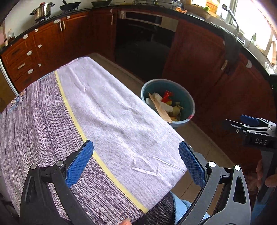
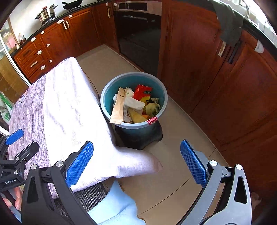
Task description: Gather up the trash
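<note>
- Two grippers showing, both empty: left gripper [image 1: 135,160] w/ fingers spread wide, hovering over the table [image 1: 107,110]; right gripper [image 2: 136,161] also gaping wide, hanging past the table corner, above the floor [image 2: 173,166].
- Bin [image 2: 105,100] sitting on the floor just beside the table's right edge, upright, w/ a red label [image 2: 152,120] stuck on its near rim.
- Trash lying inside the bin: a tan paper sleeve [image 2: 118,108] leaning on the near-left rim & poking over it, white tissue [image 2: 134,103] in the middle, a red packet [image 2: 142,91] toward the back, yellow peels [image 2: 136,116] at front, a greenish scrap [image 2: 152,107] on the right.
- Bin approx. half full; teal inner wall showing at back.
- Cloth [image 1: 43,121] covering the tabletop, grey-striped part on the left, yellow line, pale part on the right; nothing lying on it.
- Pot [image 1: 41,11] & pan [image 1: 69,7] sitting on the stove far back, contents can't tell.
</note>
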`<state>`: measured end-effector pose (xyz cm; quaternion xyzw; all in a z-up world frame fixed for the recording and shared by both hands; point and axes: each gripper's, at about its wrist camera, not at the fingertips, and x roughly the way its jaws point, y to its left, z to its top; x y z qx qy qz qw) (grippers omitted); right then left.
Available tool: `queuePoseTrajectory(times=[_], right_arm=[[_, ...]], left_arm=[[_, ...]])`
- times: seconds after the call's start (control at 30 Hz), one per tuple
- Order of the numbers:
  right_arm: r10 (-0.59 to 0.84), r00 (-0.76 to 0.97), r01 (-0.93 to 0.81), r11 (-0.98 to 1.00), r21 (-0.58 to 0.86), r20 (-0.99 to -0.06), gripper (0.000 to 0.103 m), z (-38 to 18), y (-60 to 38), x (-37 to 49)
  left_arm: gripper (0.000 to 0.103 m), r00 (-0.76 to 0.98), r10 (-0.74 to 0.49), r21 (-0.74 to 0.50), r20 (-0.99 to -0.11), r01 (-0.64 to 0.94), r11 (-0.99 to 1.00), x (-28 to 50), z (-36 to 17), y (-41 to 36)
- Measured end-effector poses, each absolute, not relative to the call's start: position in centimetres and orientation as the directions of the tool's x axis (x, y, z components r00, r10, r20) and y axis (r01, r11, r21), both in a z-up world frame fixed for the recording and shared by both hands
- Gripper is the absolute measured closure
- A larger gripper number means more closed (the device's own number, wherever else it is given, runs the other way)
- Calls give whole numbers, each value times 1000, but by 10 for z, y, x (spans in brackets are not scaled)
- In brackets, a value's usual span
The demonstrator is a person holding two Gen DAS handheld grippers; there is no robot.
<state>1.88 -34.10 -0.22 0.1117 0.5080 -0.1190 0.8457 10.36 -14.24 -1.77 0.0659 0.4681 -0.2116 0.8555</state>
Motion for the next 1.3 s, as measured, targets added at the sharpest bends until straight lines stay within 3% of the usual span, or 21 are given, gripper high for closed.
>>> queuePoseTrajectory(times=[1.3], right_arm=[[-15,341,268,960,82,-940,7,-60,-326,45]], left_arm=[[4,424,-237,-56,-874,397,916,113,-55,-137]])
